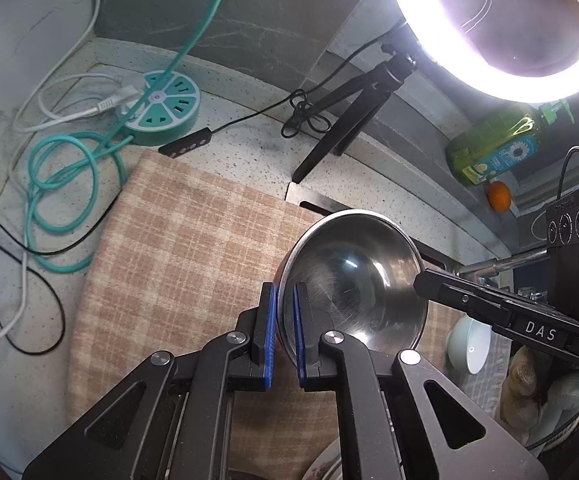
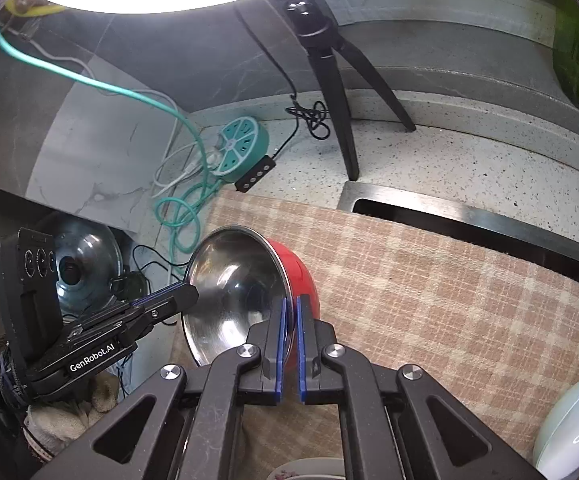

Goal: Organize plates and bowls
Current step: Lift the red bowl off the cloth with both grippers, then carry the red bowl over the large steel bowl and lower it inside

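A steel bowl with a red outside point(image 1: 353, 284) point(image 2: 241, 292) is held tilted in the air above the checked cloth point(image 1: 177, 248) point(image 2: 429, 300). My left gripper point(image 1: 285, 332) is shut on its rim on one side. My right gripper point(image 2: 291, 340) is shut on the rim on the opposite side; it shows in the left wrist view point(image 1: 421, 280) touching the bowl's right edge. The left gripper shows in the right wrist view point(image 2: 187, 294) at the bowl's left edge. A pale green bowl point(image 1: 469, 344) point(image 2: 573, 428) sits low at the right. A flowered plate point(image 1: 325, 464) point(image 2: 309, 470) shows under the fingers.
A ring light on a black tripod point(image 1: 345, 120) point(image 2: 329, 80) stands at the counter's back. A teal round power strip point(image 1: 165, 108) point(image 2: 241, 148) with looped cables lies left. A steel sink edge point(image 2: 469, 216) lies behind the cloth. A green bottle point(image 1: 493, 148) and an orange point(image 1: 499, 196) stand right.
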{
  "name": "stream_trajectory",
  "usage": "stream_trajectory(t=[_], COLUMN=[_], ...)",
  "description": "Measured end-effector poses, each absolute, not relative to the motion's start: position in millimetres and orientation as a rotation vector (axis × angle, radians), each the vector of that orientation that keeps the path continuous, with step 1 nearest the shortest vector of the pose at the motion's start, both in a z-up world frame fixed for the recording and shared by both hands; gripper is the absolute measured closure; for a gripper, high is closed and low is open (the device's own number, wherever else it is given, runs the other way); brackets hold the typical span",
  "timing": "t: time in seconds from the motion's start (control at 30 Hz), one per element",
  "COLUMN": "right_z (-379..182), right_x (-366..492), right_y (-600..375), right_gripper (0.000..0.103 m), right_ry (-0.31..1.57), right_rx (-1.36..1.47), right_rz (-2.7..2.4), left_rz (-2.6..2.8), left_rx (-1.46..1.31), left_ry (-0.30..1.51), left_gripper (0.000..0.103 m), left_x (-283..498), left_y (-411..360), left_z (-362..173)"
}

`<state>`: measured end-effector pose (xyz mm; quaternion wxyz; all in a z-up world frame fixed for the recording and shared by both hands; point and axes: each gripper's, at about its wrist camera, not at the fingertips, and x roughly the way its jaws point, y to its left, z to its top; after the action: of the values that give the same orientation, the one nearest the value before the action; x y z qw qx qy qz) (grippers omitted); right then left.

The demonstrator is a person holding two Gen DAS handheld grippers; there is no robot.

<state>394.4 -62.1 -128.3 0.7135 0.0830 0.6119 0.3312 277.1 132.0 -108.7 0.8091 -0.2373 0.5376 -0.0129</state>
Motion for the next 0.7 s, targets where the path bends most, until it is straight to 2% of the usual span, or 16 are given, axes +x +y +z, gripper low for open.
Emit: stream_trajectory(t=[0.7], right_z=[-107], right_x=[327], right_y=[-42], right_gripper=[0.098], right_ry=[1.347], right_rx=[0.098], right_rz=[0.894], left_rz=[0.088], left_rx=[-0.566], left_ry=[1.080], left_gripper=[0.096], left_x=[191], left_y=[146], left_z=[-82])
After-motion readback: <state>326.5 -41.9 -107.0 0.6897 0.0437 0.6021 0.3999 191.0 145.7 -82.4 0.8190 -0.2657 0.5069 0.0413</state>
